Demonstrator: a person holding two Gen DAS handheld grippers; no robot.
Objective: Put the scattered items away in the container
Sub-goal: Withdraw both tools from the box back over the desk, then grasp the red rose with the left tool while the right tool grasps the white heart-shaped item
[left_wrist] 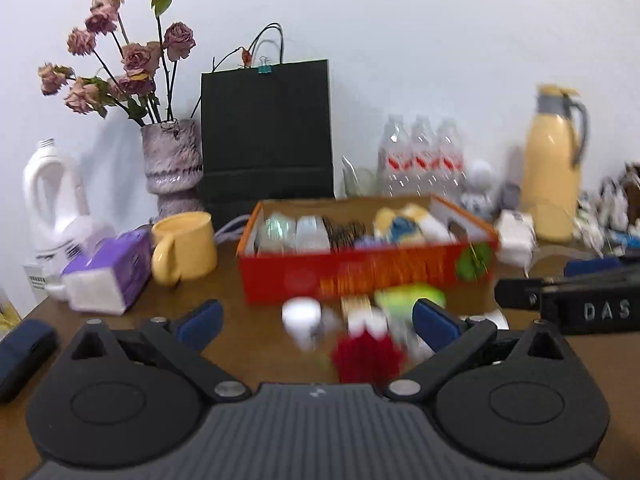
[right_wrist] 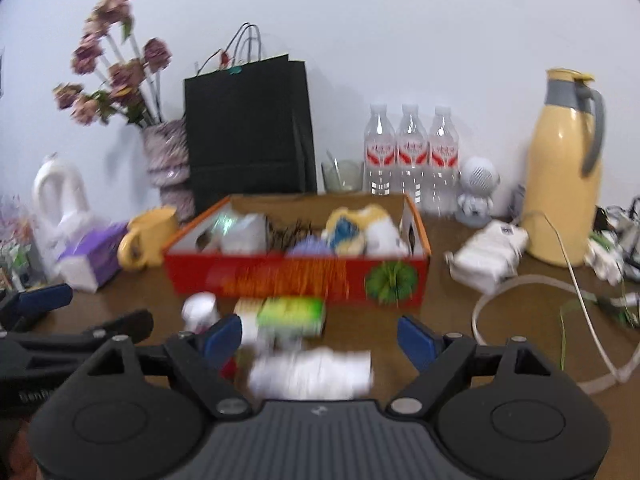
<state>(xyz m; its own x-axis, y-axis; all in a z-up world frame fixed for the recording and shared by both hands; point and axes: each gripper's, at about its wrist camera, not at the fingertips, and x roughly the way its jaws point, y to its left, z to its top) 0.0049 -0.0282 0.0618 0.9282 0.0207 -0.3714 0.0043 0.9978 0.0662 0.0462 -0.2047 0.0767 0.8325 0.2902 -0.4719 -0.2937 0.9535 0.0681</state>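
A red open box [left_wrist: 360, 276] [right_wrist: 296, 276] on the brown table holds several items. In front of it lie a small white jar [left_wrist: 302, 314] [right_wrist: 200, 308], a green and white packet [left_wrist: 408, 296] [right_wrist: 290, 312], a red fuzzy item [left_wrist: 366, 354] and a white packet [right_wrist: 312, 372]. My left gripper [left_wrist: 320, 320] is open, above the table, with the jar and red item between its blue fingers [left_wrist: 200, 320]. My right gripper [right_wrist: 320, 336] is open over the white packet. The views are blurred.
Behind the box stand a black paper bag [left_wrist: 266, 136], a vase of dried roses [left_wrist: 172, 160], a yellow mug [left_wrist: 186, 246], a tissue pack [left_wrist: 108, 276], three water bottles [right_wrist: 410, 152] and a yellow thermos [right_wrist: 564, 168]. A white charger [right_wrist: 488, 254] and cable lie right.
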